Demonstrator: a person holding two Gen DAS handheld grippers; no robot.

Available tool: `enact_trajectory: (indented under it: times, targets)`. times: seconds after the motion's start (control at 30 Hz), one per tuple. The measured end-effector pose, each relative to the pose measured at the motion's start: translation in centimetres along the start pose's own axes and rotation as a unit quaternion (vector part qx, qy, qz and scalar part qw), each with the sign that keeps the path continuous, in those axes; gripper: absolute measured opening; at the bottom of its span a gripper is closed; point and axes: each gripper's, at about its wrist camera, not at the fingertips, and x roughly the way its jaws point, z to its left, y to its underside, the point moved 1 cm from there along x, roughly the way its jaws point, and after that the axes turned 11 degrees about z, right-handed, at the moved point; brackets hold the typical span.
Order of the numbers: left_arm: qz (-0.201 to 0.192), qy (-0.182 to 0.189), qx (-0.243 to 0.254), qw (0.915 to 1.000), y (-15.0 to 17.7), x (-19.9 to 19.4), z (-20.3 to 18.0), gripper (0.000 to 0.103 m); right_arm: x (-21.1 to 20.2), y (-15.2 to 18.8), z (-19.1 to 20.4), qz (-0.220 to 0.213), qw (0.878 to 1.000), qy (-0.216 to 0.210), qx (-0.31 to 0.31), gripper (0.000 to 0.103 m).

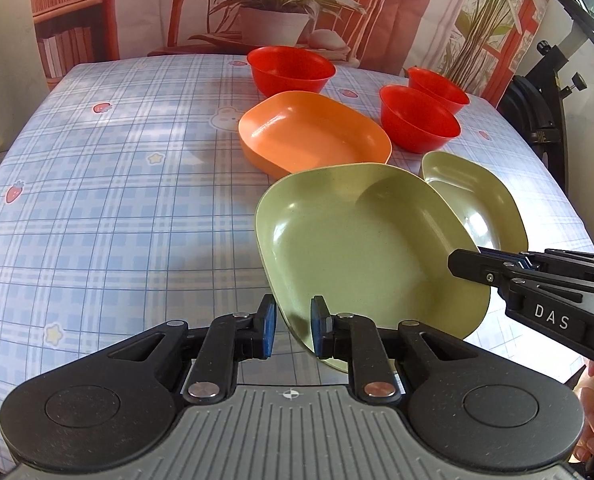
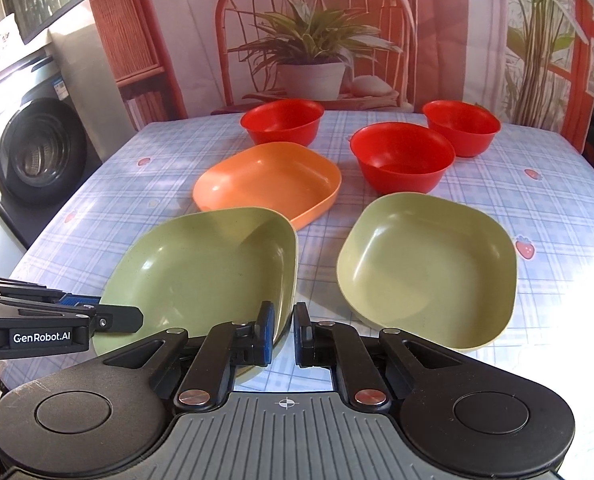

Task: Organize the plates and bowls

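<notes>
A green plate (image 1: 361, 248) (image 2: 205, 272) is lifted and tilted above the table's near edge, held at two rims. My left gripper (image 1: 293, 330) straddles its near rim, jaws close on it; it also shows side-on in the right wrist view (image 2: 109, 316). My right gripper (image 2: 284, 334) is shut on the plate's right rim and shows in the left wrist view (image 1: 473, 264). A second green plate (image 2: 429, 268) (image 1: 477, 204) lies on the table to the right. An orange plate (image 1: 313, 136) (image 2: 269, 180) lies behind. Three red bowls (image 1: 291, 70) (image 1: 419, 118) (image 1: 439, 88) stand at the back.
The table (image 1: 117, 200) has a blue plaid cloth with strawberry prints. A printed backdrop of a chair and plants (image 2: 313, 40) hangs behind it. A washing machine (image 2: 37, 152) stands at the left. A black stand (image 1: 545, 120) is past the table's right edge.
</notes>
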Motion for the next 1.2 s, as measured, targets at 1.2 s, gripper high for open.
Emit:
enact_trajectory:
  times: [1.2]
  targets:
    - [0.004, -0.011, 0.196, 0.9804, -16.6, 4.5, -0.6, 0.02, 5.8, -7.0, -2.9, 0.023, 0.988, -0.045, 0.146, 0.013]
